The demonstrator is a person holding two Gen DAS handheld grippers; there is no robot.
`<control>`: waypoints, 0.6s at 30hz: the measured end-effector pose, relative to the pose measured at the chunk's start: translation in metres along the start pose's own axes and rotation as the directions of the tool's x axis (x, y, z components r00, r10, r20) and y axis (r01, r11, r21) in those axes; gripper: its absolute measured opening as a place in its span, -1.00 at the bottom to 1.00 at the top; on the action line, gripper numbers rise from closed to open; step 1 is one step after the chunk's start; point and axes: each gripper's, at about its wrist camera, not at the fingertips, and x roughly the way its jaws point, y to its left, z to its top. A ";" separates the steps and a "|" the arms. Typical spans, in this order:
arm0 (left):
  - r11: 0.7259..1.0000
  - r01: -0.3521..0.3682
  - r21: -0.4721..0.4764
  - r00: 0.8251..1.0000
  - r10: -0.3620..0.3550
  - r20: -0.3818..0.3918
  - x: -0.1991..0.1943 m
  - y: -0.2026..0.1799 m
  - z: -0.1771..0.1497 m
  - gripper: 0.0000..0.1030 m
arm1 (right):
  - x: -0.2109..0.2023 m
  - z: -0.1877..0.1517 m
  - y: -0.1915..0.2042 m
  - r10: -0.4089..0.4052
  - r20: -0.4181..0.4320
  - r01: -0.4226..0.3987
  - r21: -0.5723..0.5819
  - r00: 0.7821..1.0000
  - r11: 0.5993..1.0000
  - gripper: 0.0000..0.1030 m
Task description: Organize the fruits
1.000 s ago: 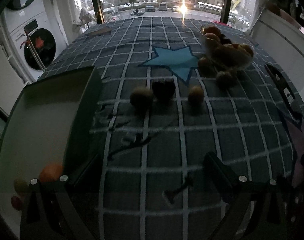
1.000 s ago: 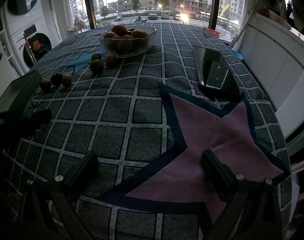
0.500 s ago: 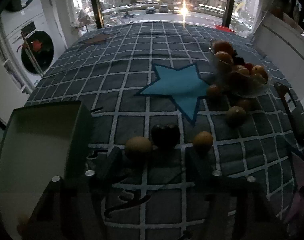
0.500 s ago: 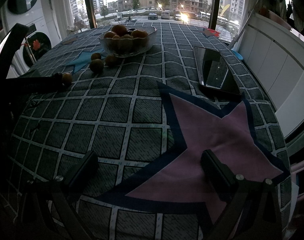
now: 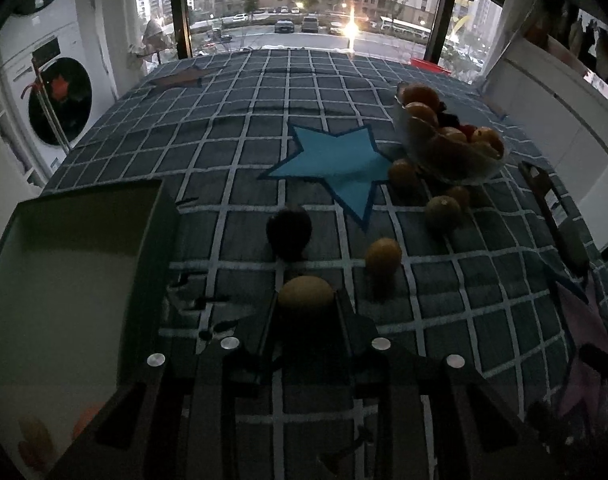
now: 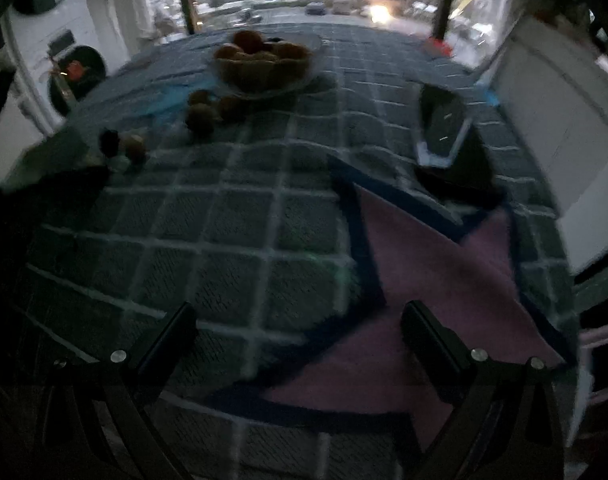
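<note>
My left gripper (image 5: pixel 305 312) is shut on a brownish-yellow round fruit (image 5: pixel 305 293), held between its dark fingers just above the checked cloth. A dark plum-like fruit (image 5: pixel 288 230) and a small orange fruit (image 5: pixel 383 257) lie just beyond it. A glass bowl (image 5: pixel 451 148) of several fruits stands at the far right, with loose fruits (image 5: pixel 442 212) beside it. A green box with a pale inside (image 5: pixel 64 280) stands at the left and holds a few fruits (image 5: pixel 34 442). My right gripper (image 6: pixel 300 328) is open and empty over the pink star; its view is blurred.
A dark tablet (image 6: pixel 443 128) lies at the right of the table. A blue star patch (image 5: pixel 335 160) sits mid-table. A washing machine (image 5: pixel 60 100) stands beyond the left edge, and white cabinets (image 5: pixel 563 104) line the right.
My left gripper moved forward to the three fruits and closed on the brownish-yellow one. The right gripper has begun moving; its view is now blurred and shifted.
</note>
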 end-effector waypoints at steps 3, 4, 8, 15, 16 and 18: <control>1.000 0.004 -0.022 1.000 -0.004 0.002 -0.008 0.002 -0.011 -0.43 | 0.003 0.028 0.008 0.095 0.003 -0.095 0.028 0.995 0.995 1.00; 1.000 0.006 -0.028 1.000 -0.006 0.004 -0.009 0.003 -0.013 -0.43 | 0.005 0.037 0.014 0.108 0.011 -0.108 0.020 0.994 0.994 0.99; 0.998 0.020 -0.058 1.000 -0.019 0.014 -0.019 0.008 -0.030 -0.43 | 0.023 0.071 0.053 0.154 0.020 -0.153 -0.050 0.988 0.987 0.88; 0.998 0.012 -0.054 0.999 -0.010 0.035 -0.030 0.012 -0.047 -0.43 | 0.058 0.097 0.107 0.141 -0.002 -0.141 -0.109 0.990 0.984 0.18; 0.998 0.013 -0.054 0.999 -0.011 0.037 -0.030 0.013 -0.048 -0.43 | 0.060 0.099 0.113 0.140 -0.004 -0.139 -0.119 0.990 0.983 0.13; 0.998 0.015 -0.054 0.999 -0.013 0.039 -0.031 0.014 -0.049 -0.43 | 0.060 0.098 0.122 0.106 0.008 -0.104 -0.150 0.994 0.983 -0.24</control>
